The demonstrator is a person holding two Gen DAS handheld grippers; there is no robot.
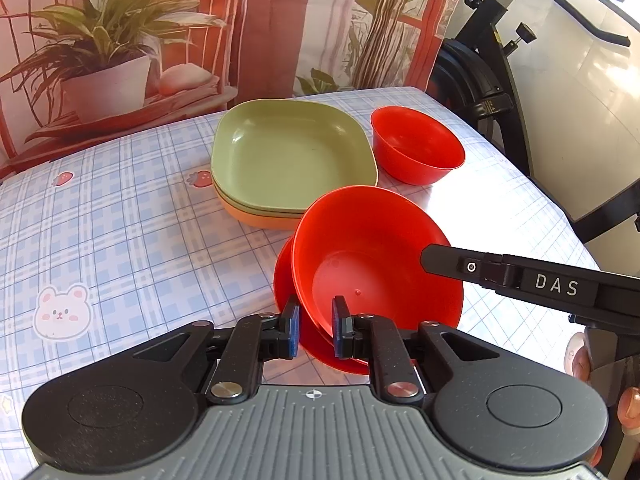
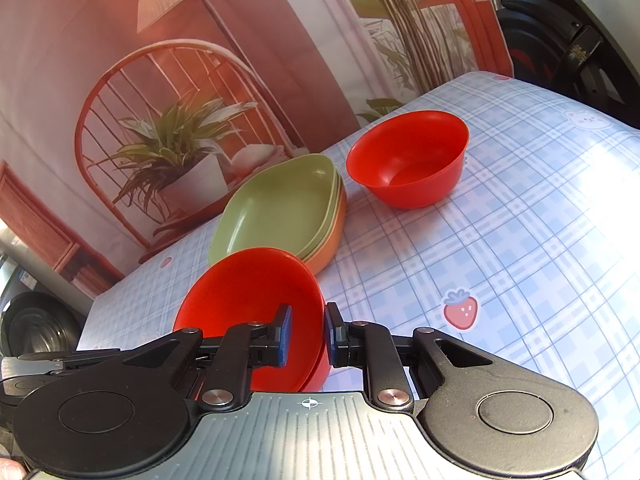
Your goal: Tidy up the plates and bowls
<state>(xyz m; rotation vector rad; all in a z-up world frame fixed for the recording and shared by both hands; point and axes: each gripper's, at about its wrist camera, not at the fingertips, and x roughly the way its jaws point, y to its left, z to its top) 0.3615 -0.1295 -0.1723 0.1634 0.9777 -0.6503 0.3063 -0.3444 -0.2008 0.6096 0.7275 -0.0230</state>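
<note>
Two nested red bowls (image 1: 372, 264) sit at the near part of the table, also in the right wrist view (image 2: 256, 304). My left gripper (image 1: 316, 330) is shut on the near rim of the bowls. My right gripper (image 2: 306, 332) is shut on the right rim of the same bowls; its finger (image 1: 500, 274) reaches in from the right in the left wrist view. Behind them is a stack of square plates, green ones (image 1: 288, 156) on an orange one (image 1: 256, 218), also in the right wrist view (image 2: 280, 208). A single red bowl (image 1: 416, 144) stands to their right (image 2: 408, 160).
The table has a blue checked cloth (image 1: 132, 232) with strawberry and bear stickers. A printed backdrop (image 1: 160, 40) hangs behind the far edge. An exercise bike (image 1: 496, 80) stands past the table's right edge.
</note>
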